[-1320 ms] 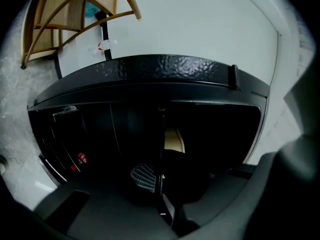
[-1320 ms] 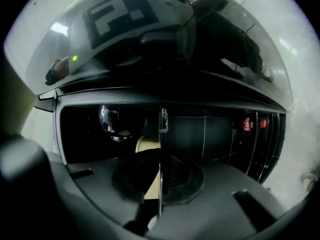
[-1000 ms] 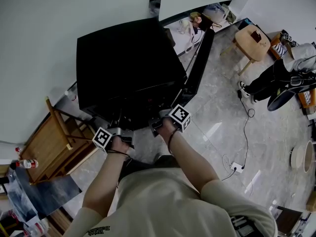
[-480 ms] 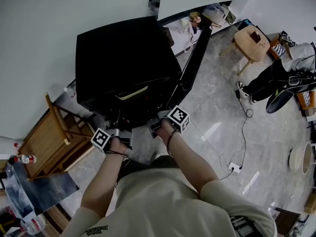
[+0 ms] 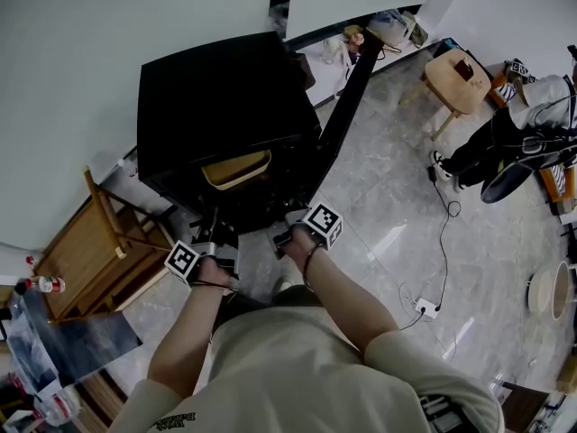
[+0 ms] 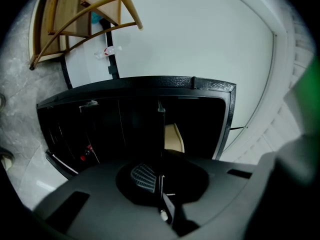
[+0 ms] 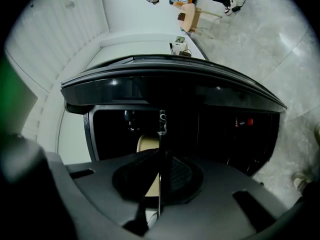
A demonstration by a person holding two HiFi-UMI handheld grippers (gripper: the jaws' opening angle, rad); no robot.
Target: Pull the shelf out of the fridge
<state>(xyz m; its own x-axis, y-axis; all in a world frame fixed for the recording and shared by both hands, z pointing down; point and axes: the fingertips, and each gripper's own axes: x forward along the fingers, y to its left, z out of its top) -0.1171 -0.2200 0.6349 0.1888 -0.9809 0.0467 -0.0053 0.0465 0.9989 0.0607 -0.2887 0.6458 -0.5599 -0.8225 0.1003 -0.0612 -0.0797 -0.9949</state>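
The black fridge [image 5: 225,97] stands with its door [image 5: 347,88] swung open to the right. Its shelf [image 6: 161,129] is a thin dark line seen edge-on, running straight into the jaws of my left gripper [image 6: 161,176], which is shut on it. In the right gripper view the same shelf edge [image 7: 161,139] runs into my right gripper [image 7: 160,174], also shut on it. In the head view the left gripper [image 5: 215,240] and right gripper [image 5: 287,234] sit side by side at the fridge's open front. A beige dish-like thing [image 5: 236,168] shows inside the opening.
A wooden slatted chair [image 5: 99,251] stands close at the left. A wooden stool [image 5: 460,78] and a seated person [image 5: 523,138] are at the far right. A cable and power strip [image 5: 430,307] lie on the grey tiled floor to the right.
Both grippers have drawn back a little toward me, staying shut. The beige thing, hidden a second ago, now shows in the fridge opening.
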